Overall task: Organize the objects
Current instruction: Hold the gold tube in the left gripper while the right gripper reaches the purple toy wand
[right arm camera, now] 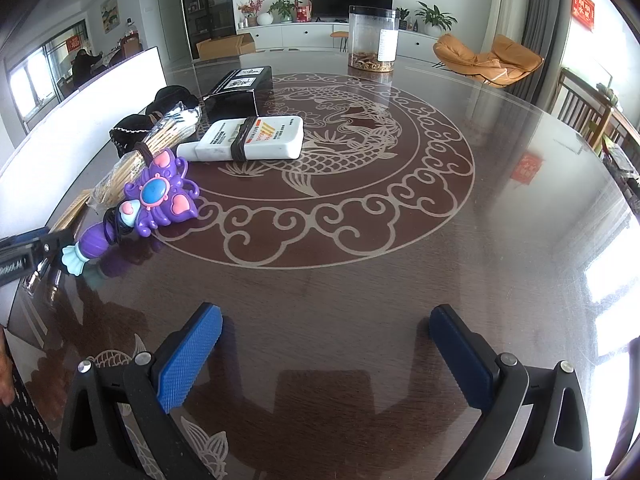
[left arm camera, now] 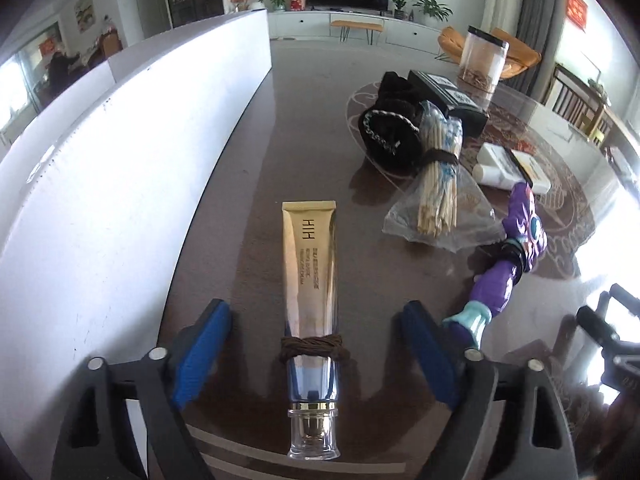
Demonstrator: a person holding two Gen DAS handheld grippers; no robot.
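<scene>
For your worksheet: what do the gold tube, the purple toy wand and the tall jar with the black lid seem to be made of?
Gold tube: probably soft plastic with a metallic gold sheen; its cap looks like clear hard plastic.
Purple toy wand: moulded glossy plastic, judging by the smooth coloured shapes.
Tall jar: clear plastic or glass, since its contents show through; which one cannot be told.

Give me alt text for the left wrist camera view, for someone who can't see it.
A gold cosmetic tube with a brown hair tie around it lies on a dark table, lengthwise between the open blue-padded fingers of the left gripper, untouched by either pad. To its right lie a purple toy wand, a bagged bundle of sticks and a black pouch.
</scene>
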